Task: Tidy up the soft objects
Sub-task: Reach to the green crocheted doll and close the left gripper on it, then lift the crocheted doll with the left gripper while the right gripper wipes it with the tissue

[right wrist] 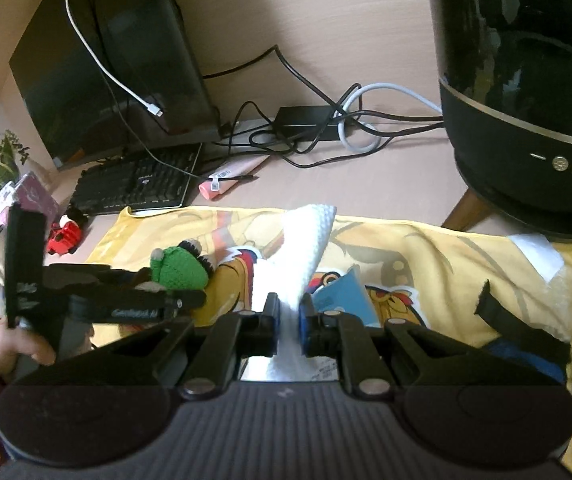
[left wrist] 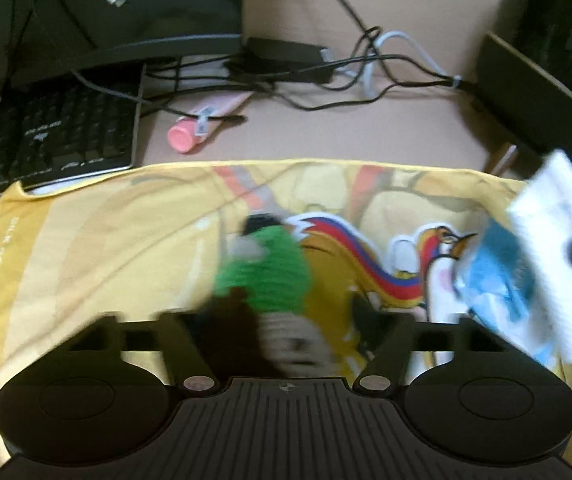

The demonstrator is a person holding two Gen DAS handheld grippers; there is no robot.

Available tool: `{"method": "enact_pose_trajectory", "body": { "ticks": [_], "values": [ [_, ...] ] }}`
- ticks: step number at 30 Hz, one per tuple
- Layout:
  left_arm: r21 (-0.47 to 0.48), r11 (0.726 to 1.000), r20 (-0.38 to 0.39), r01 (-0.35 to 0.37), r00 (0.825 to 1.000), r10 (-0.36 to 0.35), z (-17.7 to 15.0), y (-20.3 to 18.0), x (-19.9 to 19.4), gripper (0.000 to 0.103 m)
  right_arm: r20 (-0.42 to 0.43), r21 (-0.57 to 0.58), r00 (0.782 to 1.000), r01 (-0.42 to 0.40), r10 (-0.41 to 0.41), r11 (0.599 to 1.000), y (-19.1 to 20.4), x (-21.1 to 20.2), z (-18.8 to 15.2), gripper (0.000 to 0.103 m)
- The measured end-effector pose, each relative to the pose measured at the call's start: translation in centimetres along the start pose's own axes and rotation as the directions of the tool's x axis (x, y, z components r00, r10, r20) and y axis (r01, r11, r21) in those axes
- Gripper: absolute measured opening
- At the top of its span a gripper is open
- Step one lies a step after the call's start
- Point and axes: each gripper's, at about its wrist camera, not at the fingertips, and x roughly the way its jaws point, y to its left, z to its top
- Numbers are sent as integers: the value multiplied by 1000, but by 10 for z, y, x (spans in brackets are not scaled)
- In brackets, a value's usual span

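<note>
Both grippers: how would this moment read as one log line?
left gripper: shut on green knitted toy | right gripper: shut on white cloth | surface: yellow towel

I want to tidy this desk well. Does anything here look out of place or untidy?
Yes. A pink tube lies on its side among tangled cables behind the yellow towel. A small red toy sits off the towel beside the keyboard.
</note>
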Motion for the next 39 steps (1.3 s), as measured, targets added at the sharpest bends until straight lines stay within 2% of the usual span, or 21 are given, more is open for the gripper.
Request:
{"method": "enact_pose_trajectory", "body": {
  "ticks": [2,4,7,8,9,11,12,14,16,19,22,25,28,31,34,35,37,39],
  "values": [
    [-82,991,-20,109,994,-111,5,10,-5,43,-1,4,1000,10,-10,1000,2,-5,2,12],
    [-120,966,-31,231,971,-236,9,12,-12,43,-4,1,1000,21,-21,1000,4,-10,9,12],
    [-80,942,-42,326,943,-330,12,0,-14,43,-4,-6,999,32,-32,999,7,-14,19,12],
    [-75,940,-55,332,940,-336,12,-3,-11,49,-5,-8,1000,27,-27,1000,8,-14,22,12],
    [-71,947,-65,315,945,-319,12,-4,-9,52,-6,-11,1000,22,-22,1000,9,-13,24,12],
    [-60,966,-66,251,965,-255,11,0,-10,68,-11,-17,1000,-1,1,1000,14,-6,27,12],
    [-55,975,-63,217,973,-221,11,3,-11,72,-14,-18,1000,-14,13,1000,17,-1,28,12],
    [-57,985,-58,166,984,-169,11,9,-16,90,-23,-13,998,-52,52,999,23,12,32,12],
    [-65,989,-62,132,989,-136,10,16,-19,93,-32,2,993,-113,113,994,34,32,36,11],
    [-119,985,-68,127,988,-136,8,26,-20,94,-60,8,984,-169,169,986,54,67,40,10],
    [-182,976,-73,118,988,-133,4,30,-21,97,-120,-14,979,-165,162,986,69,101,39,10],
    [-274,949,-77,159,979,-187,3,39,-20,98,-140,-99,987,-98,83,990,72,117,32,10],
    [-372,903,-75,214,963,-259,3,51,-18,98,-154,-107,988,-24,8,994,56,116,29,10],
    [-466,845,-65,263,942,-329,3,63,-16,100,-173,-104,984,32,-49,994,37,115,23,10],
    [-581,754,-45,306,913,-406,-1,76,-12,101,-206,-75,976,56,-70,996,24,117,14,10],
    [-596,744,-42,302,914,-405,-1,79,-14,101,-215,-66,974,64,-76,996,20,118,11,10],
    [-578,768,-42,275,930,-364,2,80,-21,101,-217,-55,973,61,-71,997,19,116,9,10],
    [-536,810,-47,237,950,-309,9,77,-28,101,-211,-22,977,21,-26,1000,22,109,11,10]
  ]
}}
